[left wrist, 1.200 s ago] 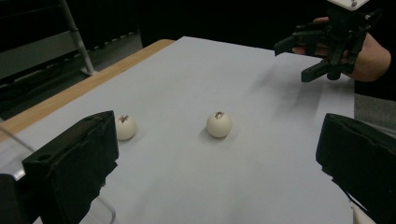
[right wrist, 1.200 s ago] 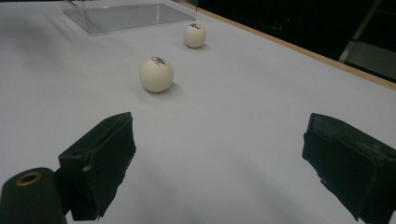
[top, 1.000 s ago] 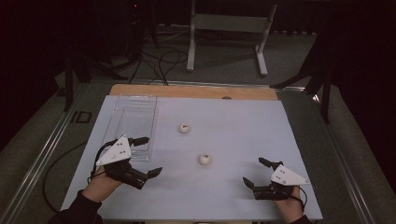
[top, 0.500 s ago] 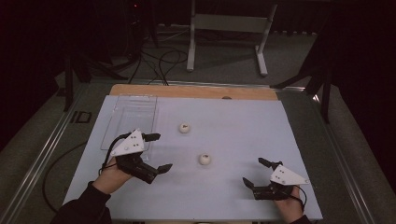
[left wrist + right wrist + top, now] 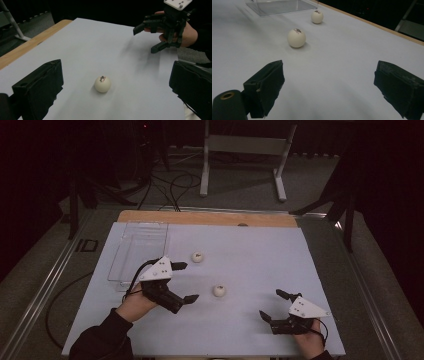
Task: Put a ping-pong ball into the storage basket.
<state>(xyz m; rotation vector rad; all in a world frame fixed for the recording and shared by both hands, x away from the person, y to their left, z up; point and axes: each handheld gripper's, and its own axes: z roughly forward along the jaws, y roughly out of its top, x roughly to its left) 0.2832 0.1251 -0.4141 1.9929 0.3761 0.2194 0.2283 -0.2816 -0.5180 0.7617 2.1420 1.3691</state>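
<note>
Room was dark, w/ black drapes or walls at back and sides, and light fell mostly on the pale surface (image 5: 260,260), which had a wooden strip (image 5: 205,218) along its far edge. Beyond it, a grey carpeted floor (image 5: 240,180) held a pale metal stand (image 5: 245,157) w/ two legs, plus black cables (image 5: 165,182) looped near it. Metal rails (image 5: 45,290) ran along the left side, and dark frame legs (image 5: 345,210) stood at the right.
</note>
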